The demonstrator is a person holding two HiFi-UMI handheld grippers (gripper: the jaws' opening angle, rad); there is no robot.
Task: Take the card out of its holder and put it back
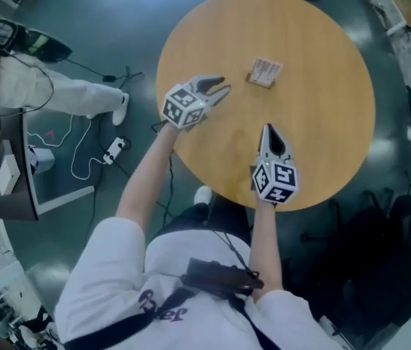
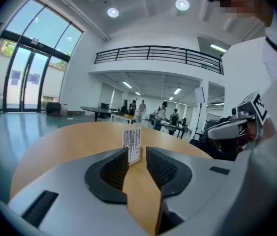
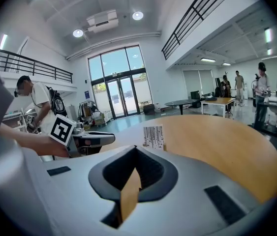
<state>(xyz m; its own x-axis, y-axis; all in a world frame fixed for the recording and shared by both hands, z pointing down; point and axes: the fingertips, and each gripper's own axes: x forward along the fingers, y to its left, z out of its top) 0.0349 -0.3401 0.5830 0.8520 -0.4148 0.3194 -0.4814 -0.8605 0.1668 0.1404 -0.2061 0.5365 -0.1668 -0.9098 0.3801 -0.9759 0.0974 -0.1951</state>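
— Round wooden surface (image 1: pixel 322 144), dark green floor (image 1: pixel 117 20) all about it. Where is the card from your seat?

— I see the card (image 1: pixel 266 70) standing upright in its holder (image 1: pixel 257 80) on the far part of the surface. It shows barcode-like stripes on its face. Nothing touches it.

— And your tools against it?

— My left tool (image 1: pixel 222 86) lies to the card's left in the head view. Its tips point toward the card, near it but apart. In the left gripper view its jaws stand apart, with nothing pressed between the pads (image 2: pixel 116 168). The card shows through the gap, beyond the tips. My right tool (image 1: pixel 267 128) is closer to me and points up the surface. The card is ahead of its tips, somewhat farther off than from the left tool. In the right gripper view its jaws meet at the tips and hold nothing.

— What lies farther out?

— Each gripper view catches the other tool off to one side, above the surface. Past the surface's edge, at the left of the head view, a person (image 1: pixel 59 93) in white trousers stretches a leg out. Cables (image 1: pixel 81 152) trail on the floor beside it. The gripper views open onto a tall hall with glazed doors (image 3: pixel 118 95) and a balcony railing (image 2: pixel 158 53). I can also see people (image 2: pixel 140 109) at distant tables.
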